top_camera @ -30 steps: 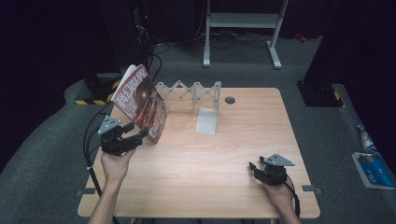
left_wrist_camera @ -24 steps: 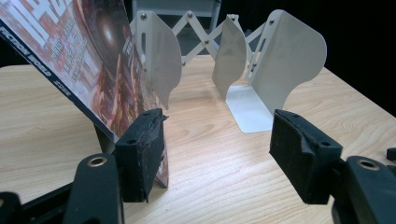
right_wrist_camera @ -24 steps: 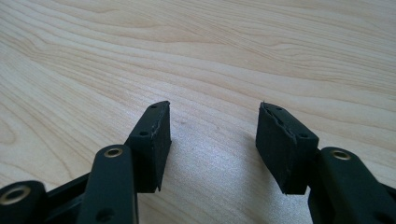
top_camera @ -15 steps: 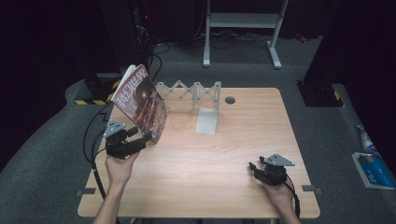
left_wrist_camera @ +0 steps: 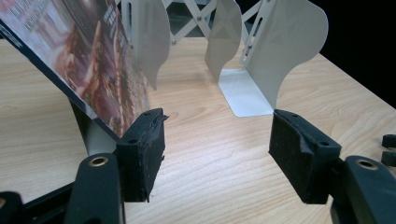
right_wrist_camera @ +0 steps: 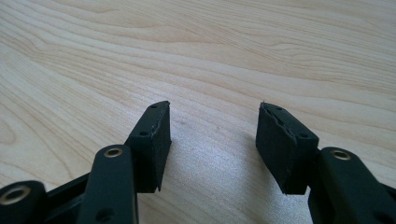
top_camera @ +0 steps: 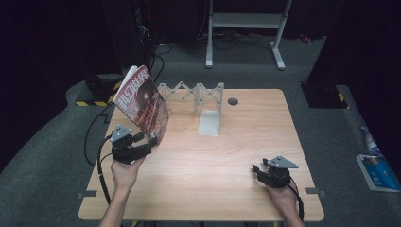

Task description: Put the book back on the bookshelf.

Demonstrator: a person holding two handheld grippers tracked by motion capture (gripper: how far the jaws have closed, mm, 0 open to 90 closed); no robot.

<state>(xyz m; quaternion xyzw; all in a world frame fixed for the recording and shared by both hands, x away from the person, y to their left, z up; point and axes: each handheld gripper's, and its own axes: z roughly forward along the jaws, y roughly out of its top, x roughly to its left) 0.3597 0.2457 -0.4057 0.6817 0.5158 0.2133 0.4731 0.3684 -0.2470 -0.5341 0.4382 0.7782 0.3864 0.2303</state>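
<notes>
A magazine with a dark red cover leans tilted against the left end of a white folding book rack at the back left of the table. My left gripper is open just in front of the magazine's lower corner. In the left gripper view the magazine runs down behind the left jaw's pad, outside the gap, with bare table between the jaws of the left gripper. The rack's dividers stand ahead. My right gripper rests low at the front right, open over bare wood.
The wooden table has a small black round grommet near its back edge. A white metal stand and cables lie on the dark floor behind. A blue packet lies on the floor at the right.
My left gripper has shifted slightly toward the near edge, still open by the magazine's lower corner. The magazine stays leaning on the rack. The right gripper has not moved.
</notes>
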